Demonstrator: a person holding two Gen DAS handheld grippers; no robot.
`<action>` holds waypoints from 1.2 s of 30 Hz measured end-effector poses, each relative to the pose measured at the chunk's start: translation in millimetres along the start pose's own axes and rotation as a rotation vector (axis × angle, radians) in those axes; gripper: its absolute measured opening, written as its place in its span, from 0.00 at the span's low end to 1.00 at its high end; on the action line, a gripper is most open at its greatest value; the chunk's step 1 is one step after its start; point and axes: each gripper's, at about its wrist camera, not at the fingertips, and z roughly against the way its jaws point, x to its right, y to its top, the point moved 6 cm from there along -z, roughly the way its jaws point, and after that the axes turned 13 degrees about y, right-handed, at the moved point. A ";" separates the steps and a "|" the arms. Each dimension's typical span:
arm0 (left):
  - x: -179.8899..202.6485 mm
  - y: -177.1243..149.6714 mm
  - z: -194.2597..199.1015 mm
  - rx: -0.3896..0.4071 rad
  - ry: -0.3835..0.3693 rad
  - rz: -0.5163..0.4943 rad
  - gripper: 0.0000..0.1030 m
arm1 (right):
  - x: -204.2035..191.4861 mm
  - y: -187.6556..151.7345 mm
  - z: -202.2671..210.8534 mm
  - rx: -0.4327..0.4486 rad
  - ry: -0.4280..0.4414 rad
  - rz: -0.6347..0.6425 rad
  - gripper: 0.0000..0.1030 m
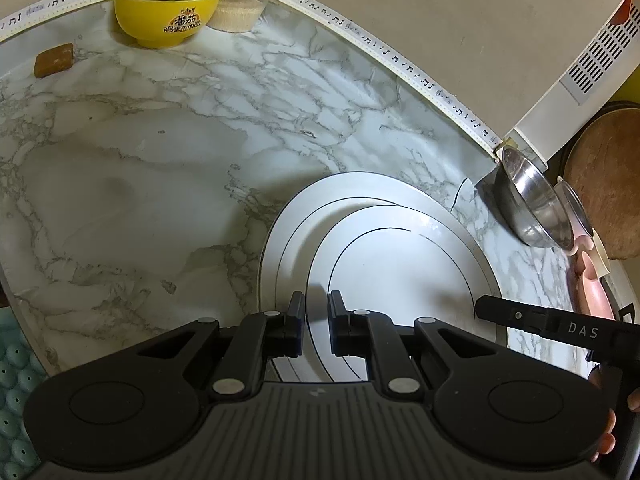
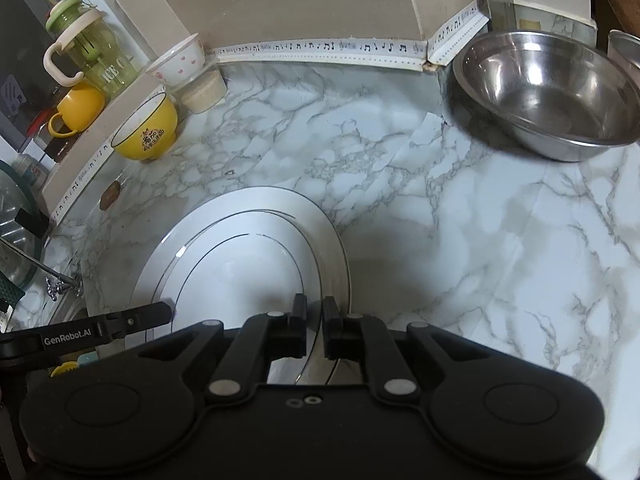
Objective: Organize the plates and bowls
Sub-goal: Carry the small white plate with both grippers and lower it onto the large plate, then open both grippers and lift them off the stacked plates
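Left gripper [image 1: 313, 322]: jaws at a narrow gap astride the near-left rim of the white plates [image 1: 380, 248]; whether the pads actually bite cannot be told.
Right gripper [image 2: 314, 326]: jaws narrow, astride the near-right rim of the same plates; contact likewise unclear.
Plates: two, smaller nested on larger, on the marble counter [image 1: 160, 152], near edge, centre.
Handling (judged): glazed ceramic, stiff, heavy for a two-finger pinch, slick, chips easily. Take by the rim, opposite sides, keep level so the upper plate does not slide.
Yellow bowl [image 1: 168, 10]: far left by the wall, upright, well apart from the plates.
Steel bowl [image 2: 548, 92]: far right, empty; light, dent-proof, rim grip.
Floral bowl [image 2: 178, 62]: far left, behind the yellow bowl.
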 end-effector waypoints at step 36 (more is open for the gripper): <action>20.5 6.8 17.5 0.095 0.015 -0.123 0.11 | -5.3 1.7 -6.3 0.001 -0.001 0.037 0.18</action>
